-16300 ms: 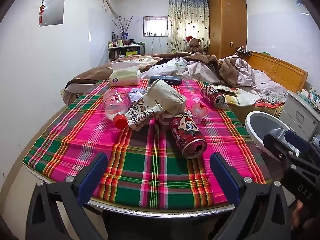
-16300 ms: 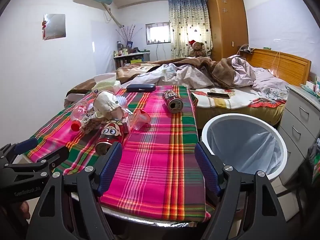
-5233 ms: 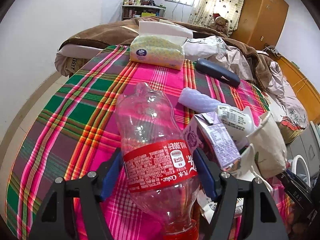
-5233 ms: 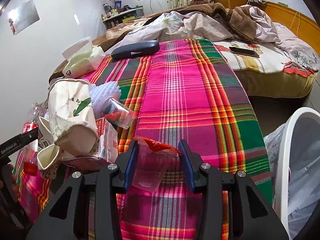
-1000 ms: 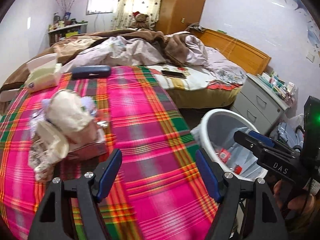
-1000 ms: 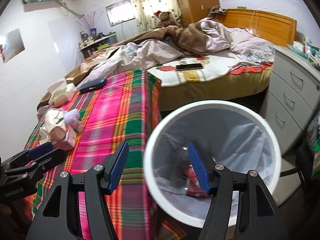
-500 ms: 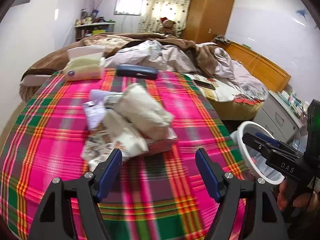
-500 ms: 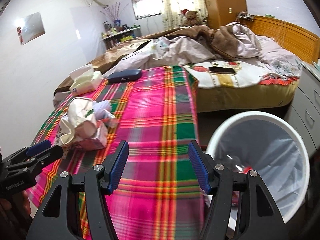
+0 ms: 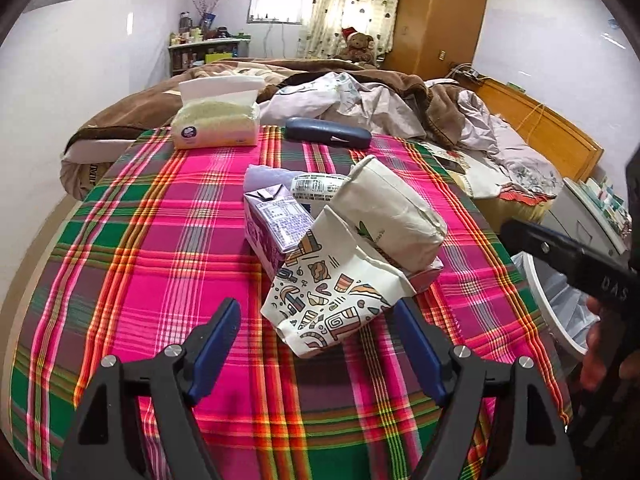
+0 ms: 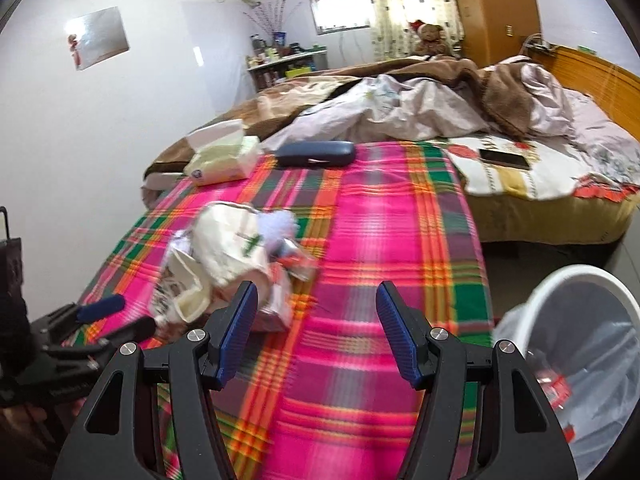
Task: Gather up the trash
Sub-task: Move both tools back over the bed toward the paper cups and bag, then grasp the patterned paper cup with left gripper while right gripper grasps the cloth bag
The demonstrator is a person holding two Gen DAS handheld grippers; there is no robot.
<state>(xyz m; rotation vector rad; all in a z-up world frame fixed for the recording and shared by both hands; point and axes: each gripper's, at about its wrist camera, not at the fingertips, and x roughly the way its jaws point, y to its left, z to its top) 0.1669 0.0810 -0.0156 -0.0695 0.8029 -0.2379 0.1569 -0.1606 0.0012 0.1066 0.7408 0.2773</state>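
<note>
The task stood partly done. The white bin, lined with a translucent bag, sat on the floor off the table's right edge and already held some red-printed scraps, too blurred to name. A heap of trash remained near the middle of the table, which was covered in a soft pink, green and orange plaid cloth.

The heap comprised a cream paper bag, matt and creased, with a folded end; a glossy printed paper bag, crumpled and gaping toward the near edge; a purple carton, boxy with a folded top; and a white ribbed piece behind it. All lay touching or overlapping. More may have been hidden beneath.

A soft tissue pack and a hard dark blue case lay along the far edge, apart from the heap; in my judgement neither was trash.

The left gripper hung just before the printed bag with its jaws opening; the bag's lower corner lay between the blue pads, but neither pad pressed on it. The right gripper stood spread wide and empty over bare cloth toward the near right edge, the heap just off its left finger. At least four items were left to move.
</note>
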